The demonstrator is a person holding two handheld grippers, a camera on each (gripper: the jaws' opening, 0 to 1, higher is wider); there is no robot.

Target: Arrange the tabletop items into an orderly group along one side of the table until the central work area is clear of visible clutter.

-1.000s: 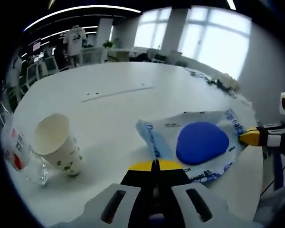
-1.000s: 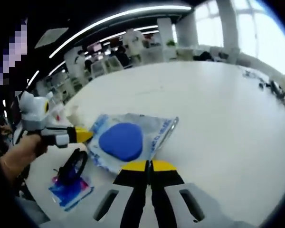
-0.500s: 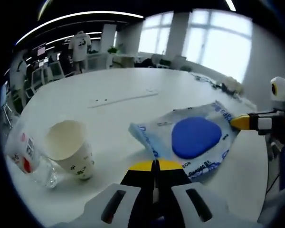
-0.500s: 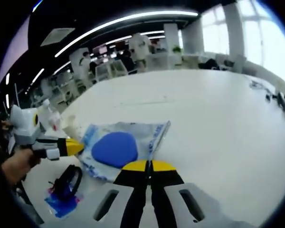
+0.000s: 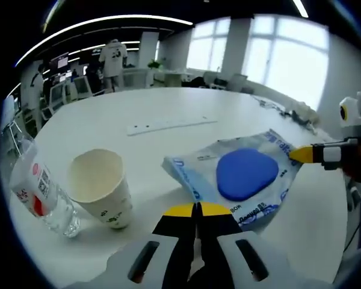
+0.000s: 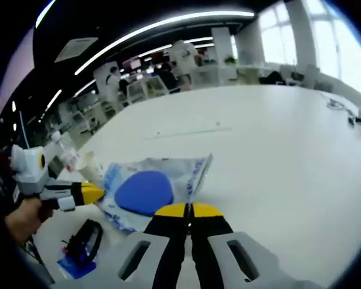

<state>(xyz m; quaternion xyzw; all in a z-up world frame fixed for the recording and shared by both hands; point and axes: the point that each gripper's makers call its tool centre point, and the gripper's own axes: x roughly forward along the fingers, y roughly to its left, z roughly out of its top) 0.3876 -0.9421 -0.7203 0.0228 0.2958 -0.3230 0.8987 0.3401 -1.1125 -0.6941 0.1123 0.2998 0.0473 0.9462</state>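
A clear plastic packet (image 5: 246,174) with blue print and a round blue pad inside lies low over the white table (image 5: 168,102). My left gripper (image 5: 197,209) is shut on its near corner. From the right, my right gripper (image 5: 301,155) comes in, shut on the packet's far right corner. In the right gripper view the packet (image 6: 145,191) sits between my right gripper (image 6: 188,210) and my left gripper (image 6: 91,193), which a hand holds. A white paper cup (image 5: 102,189) stands upright left of the packet, and beside it is a clear plastic bottle (image 5: 39,195) with a red label.
A black coiled strap on a blue card (image 6: 83,245) lies near the table edge, below my left gripper. A thin white strip (image 5: 171,124) lies further out on the table. Cables and small items (image 5: 289,111) sit at the far right edge. Chairs and people stand beyond the table.
Both grippers and the packet between them have moved toward the cup and bottle, which now look larger and nearer in the left gripper view. Both grippers stay shut.
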